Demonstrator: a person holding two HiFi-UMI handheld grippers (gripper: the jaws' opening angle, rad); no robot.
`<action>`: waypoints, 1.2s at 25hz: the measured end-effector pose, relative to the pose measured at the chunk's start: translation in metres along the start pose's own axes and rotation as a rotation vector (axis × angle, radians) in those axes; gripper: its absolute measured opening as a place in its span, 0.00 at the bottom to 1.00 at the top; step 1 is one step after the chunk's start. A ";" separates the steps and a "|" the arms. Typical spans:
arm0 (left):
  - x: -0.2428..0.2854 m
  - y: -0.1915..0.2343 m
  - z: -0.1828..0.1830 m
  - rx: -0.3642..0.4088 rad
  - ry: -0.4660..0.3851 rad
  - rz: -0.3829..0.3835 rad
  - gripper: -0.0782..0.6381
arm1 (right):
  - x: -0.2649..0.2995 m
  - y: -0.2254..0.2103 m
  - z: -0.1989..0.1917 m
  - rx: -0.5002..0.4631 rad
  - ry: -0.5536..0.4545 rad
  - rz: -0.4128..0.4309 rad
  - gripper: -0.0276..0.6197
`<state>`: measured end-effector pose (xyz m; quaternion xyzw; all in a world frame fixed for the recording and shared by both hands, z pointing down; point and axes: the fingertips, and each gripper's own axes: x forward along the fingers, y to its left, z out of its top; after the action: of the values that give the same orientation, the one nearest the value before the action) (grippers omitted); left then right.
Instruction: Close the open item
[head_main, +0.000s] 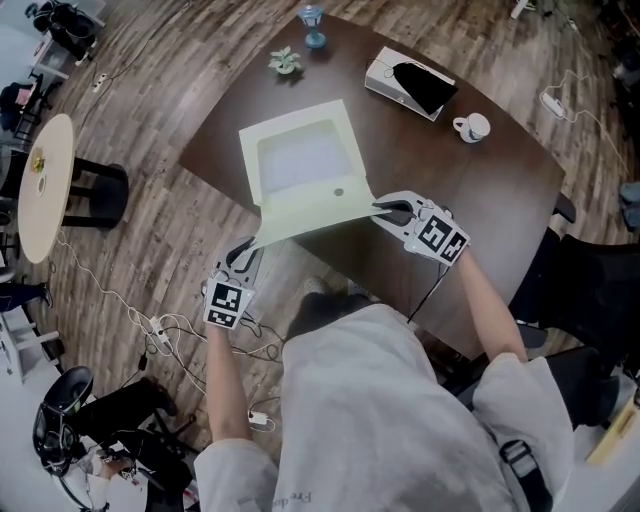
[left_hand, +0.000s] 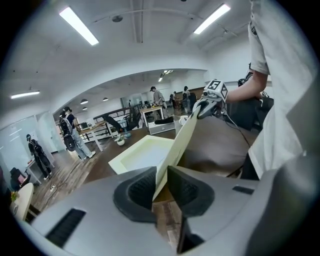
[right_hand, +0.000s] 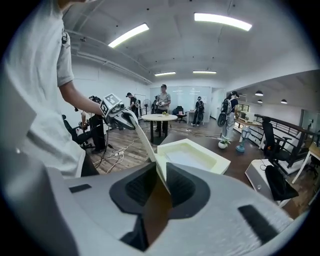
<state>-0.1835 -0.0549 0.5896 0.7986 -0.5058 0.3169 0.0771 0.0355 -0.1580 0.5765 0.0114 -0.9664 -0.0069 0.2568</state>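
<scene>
A pale yellow box (head_main: 298, 158) lies open on the dark brown table (head_main: 480, 190), its tray facing up. Its flat lid (head_main: 312, 211) hangs out over the table's near edge. My left gripper (head_main: 248, 250) is shut on the lid's left near corner, past the table edge and above the floor. My right gripper (head_main: 381, 208) is shut on the right near corner. In the left gripper view the lid (left_hand: 178, 144) runs edge-on out of the left gripper (left_hand: 160, 187) towards the right gripper (left_hand: 206, 104). The right gripper view shows the right gripper (right_hand: 160, 182) pinching the lid (right_hand: 148, 146), with the tray (right_hand: 195, 155) beyond.
On the table's far side stand a white case with a black item (head_main: 410, 82), a white cup (head_main: 472, 127), a small plant (head_main: 285, 61) and a blue vase (head_main: 312, 26). A round side table (head_main: 44, 186) stands left. Cables (head_main: 150, 330) lie on the floor, and a black chair (head_main: 590, 290) stands right.
</scene>
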 end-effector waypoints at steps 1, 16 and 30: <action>0.002 0.004 0.002 0.001 -0.001 0.002 0.19 | 0.002 -0.007 0.002 0.002 -0.003 -0.001 0.15; 0.050 0.090 0.025 -0.014 -0.016 0.084 0.19 | 0.042 -0.094 0.038 0.034 -0.007 -0.163 0.13; 0.104 0.168 0.024 -0.125 -0.012 0.092 0.21 | 0.087 -0.162 0.052 0.072 0.049 -0.271 0.13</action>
<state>-0.2875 -0.2249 0.5984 0.7702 -0.5611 0.2830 0.1091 -0.0631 -0.3220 0.5712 0.1510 -0.9491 -0.0068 0.2763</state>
